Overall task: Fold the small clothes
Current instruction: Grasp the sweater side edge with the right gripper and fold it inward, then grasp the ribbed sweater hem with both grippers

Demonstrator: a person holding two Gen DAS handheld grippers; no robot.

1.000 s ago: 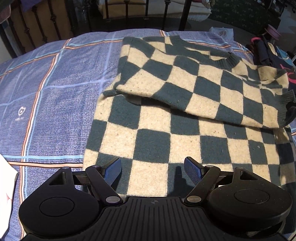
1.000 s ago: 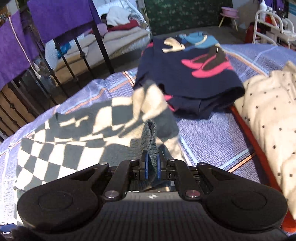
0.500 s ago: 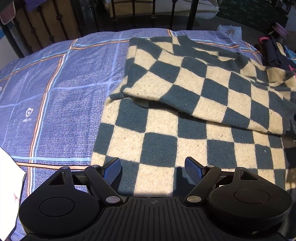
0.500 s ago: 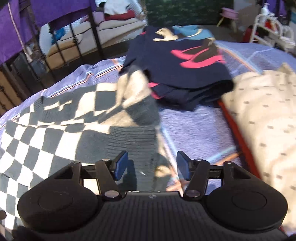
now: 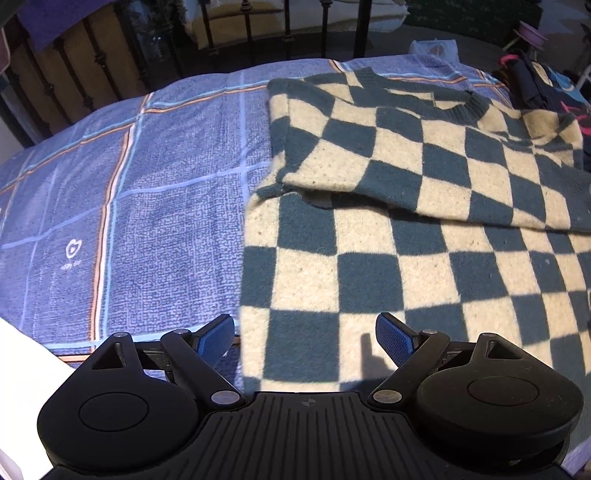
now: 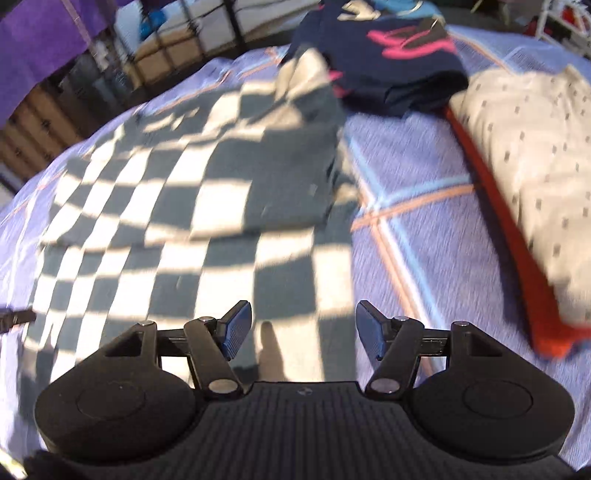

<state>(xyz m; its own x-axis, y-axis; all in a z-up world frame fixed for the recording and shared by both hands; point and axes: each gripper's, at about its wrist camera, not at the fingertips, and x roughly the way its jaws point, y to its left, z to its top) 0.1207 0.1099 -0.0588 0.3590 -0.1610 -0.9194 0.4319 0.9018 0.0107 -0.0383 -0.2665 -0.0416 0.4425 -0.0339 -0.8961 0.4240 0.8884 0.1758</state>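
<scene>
A cream and dark green checked sweater (image 5: 388,240) lies flat on the blue bedspread (image 5: 147,206), one sleeve folded across its chest. My left gripper (image 5: 304,341) stands open above the sweater's lower left hem, nothing between its blue pads. In the right wrist view the same sweater (image 6: 177,221) lies with its other sleeve folded over the body. My right gripper (image 6: 303,330) hovers above the sweater's lower right part; its jaws are opening and hold nothing.
A folded navy garment (image 6: 388,55) with pink print lies beyond the sweater. A cream dotted cloth (image 6: 528,166) with a red edge fills the right side. A dark metal bed rail (image 5: 258,29) runs along the far edge. Something white (image 5: 18,369) shows at lower left.
My right gripper opened and let go of the sleeve cuff, which now lies on the sweater; it then drew back toward the hem. My left gripper shifted left along the hem.
</scene>
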